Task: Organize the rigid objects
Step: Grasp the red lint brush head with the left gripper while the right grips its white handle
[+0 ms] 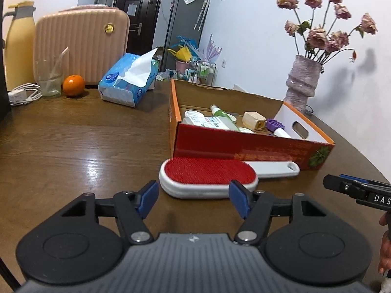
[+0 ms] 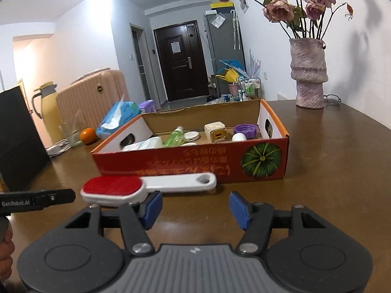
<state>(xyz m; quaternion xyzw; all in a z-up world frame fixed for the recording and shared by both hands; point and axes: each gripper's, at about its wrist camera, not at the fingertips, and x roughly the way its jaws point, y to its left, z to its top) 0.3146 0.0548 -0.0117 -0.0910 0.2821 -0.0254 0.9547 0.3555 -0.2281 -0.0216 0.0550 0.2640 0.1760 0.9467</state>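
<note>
A lint brush (image 1: pixel 207 171) with a red pad and a white handle lies flat on the brown table, right in front of a red cardboard box (image 1: pixel 244 146). My left gripper (image 1: pixel 193 195) stands open, low over the table, with the brush head just ahead of its blue pads and no contact showing. In the right wrist view the brush (image 2: pixel 112 186) lies left of centre, its handle along the box (image 2: pixel 195 163). My right gripper (image 2: pixel 195 206) is open and holds nothing, its left pad close under the brush head. The box holds several small items: bottles, lids, a cream cube.
A vase of dried roses (image 2: pixel 309 73) stands at the back right. A tissue pack (image 1: pixel 127 83), an orange (image 1: pixel 73 85), a glass (image 1: pixel 48 78), a pink suitcase (image 1: pixel 83 44) and a yellow jug (image 1: pixel 18 44) line the far left. A person's fingers show at the frame edges.
</note>
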